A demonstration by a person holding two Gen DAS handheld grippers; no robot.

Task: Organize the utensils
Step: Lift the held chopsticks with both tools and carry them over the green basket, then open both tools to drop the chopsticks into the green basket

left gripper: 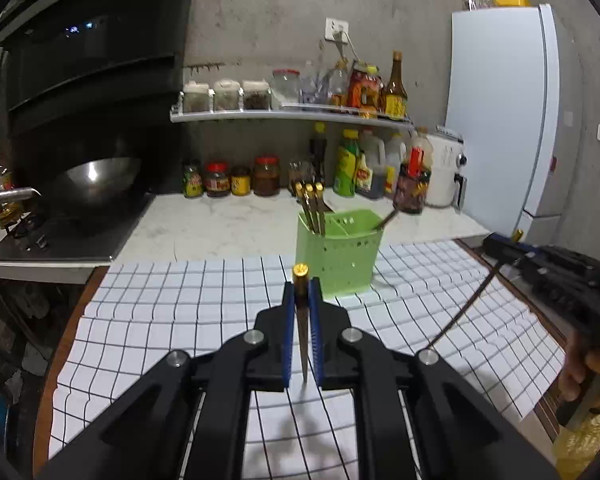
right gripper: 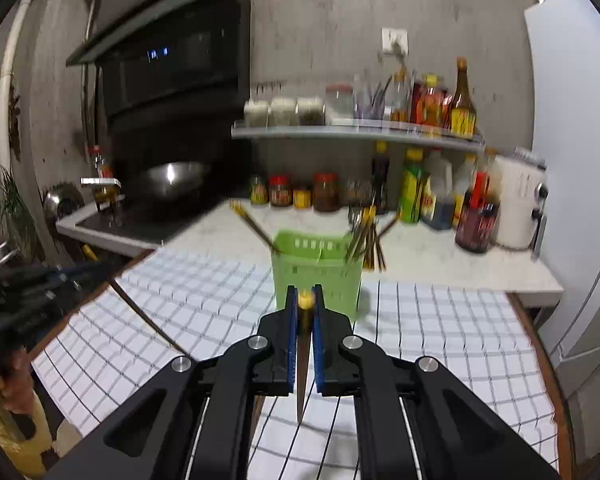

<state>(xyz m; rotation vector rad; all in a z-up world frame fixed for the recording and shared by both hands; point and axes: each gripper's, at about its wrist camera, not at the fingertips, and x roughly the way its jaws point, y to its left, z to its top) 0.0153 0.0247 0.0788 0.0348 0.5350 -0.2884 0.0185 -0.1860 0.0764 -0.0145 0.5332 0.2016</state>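
Left gripper [left gripper: 302, 292] hides its chopstick's [left gripper: 301, 276] middle.

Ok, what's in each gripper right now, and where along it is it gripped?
Left gripper pinches one chopstick just below its gold-capped top end. Right gripper holds another chopstick the same way.

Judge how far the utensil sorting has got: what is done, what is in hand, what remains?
Done: several gold-tipped chopsticks already stand in the green holder on the checked cloth. In hand: the left tongs are shut on one chopstick, and the right tongs on another. Left: dropping both into the holder; no loose utensils show on the cloth.
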